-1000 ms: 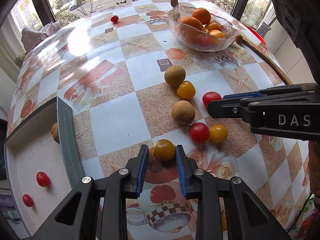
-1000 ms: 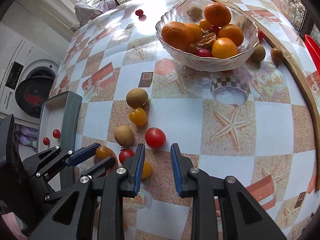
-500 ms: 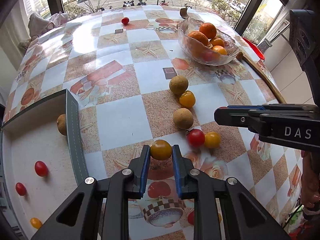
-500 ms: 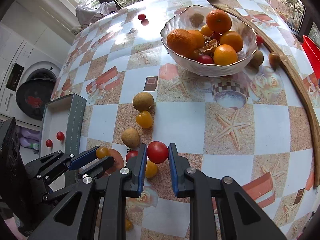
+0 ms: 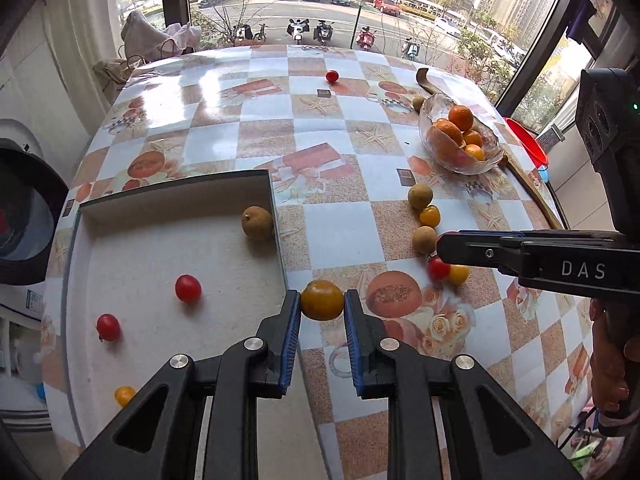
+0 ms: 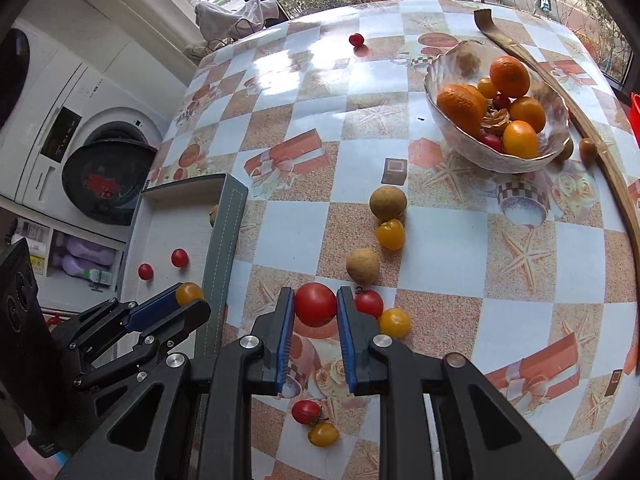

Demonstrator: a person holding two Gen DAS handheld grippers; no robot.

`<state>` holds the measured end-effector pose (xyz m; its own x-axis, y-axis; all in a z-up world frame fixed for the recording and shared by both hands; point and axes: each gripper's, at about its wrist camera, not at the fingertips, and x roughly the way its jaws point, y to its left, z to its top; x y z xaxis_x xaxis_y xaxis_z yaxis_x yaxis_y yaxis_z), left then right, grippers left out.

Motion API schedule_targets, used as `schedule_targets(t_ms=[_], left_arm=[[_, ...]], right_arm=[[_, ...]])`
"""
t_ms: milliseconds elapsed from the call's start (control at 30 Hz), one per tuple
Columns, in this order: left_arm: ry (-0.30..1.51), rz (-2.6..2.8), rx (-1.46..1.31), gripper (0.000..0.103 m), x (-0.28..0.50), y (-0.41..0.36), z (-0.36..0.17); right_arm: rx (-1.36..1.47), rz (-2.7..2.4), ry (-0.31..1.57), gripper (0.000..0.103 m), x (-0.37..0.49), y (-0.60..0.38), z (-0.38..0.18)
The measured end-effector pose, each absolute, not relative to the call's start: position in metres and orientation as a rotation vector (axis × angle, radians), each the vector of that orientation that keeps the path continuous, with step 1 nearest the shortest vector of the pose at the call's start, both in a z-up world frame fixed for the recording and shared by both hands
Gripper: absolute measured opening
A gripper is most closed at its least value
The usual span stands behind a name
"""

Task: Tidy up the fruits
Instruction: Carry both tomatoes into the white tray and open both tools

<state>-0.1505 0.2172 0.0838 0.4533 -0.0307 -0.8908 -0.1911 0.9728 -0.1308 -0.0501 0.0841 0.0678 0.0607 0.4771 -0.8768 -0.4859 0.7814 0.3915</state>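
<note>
My left gripper is shut on a yellow tomato, lifted above the right wall of the shallow white box. In the right wrist view the same gripper shows from the side with that yellow tomato. My right gripper is shut on a red tomato, raised over the table; its fingers reach in from the right in the left wrist view. Two red tomatoes, a yellow one and a brown fruit lie in the box.
Loose fruits lie on the patterned table: brown fruits, yellow tomatoes, red tomatoes. A glass bowl of oranges stands at the back right beside a wooden strip. A washing machine stands left of the table.
Both grippers closed on their tomatoes and lifted them off the table. The left one has carried its yellow tomato left toward the box; the right has risen with the red one.
</note>
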Motion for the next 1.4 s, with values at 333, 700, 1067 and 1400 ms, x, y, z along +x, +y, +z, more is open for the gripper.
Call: schedule_targets(t_ms=[333,700,1067,1400], left_arm=[[1.095,0.295,-0.244,0.024,-0.170,0.306,0.073],[1.157,0.377,-0.260,0.024,-0.146,0.365,0.036],[1.198,0.355,-0.236,0.024,-0.133,0.370,0.023],[1.159,0.367,-0.200,0.076,-0.134,0.370,0.032]], right_arm=[[-0.075,0.856,1.334,0.023,-0.060,0.186,0.066],[-0.181,0.851,1.352,0.023,-0.046,0.269,0.035],[-0.269,0.805,1.362,0.024,-0.040,0.285,0.013],[-0.245,0.846,1.338,0.044,-0.043,0.281,0.021]])
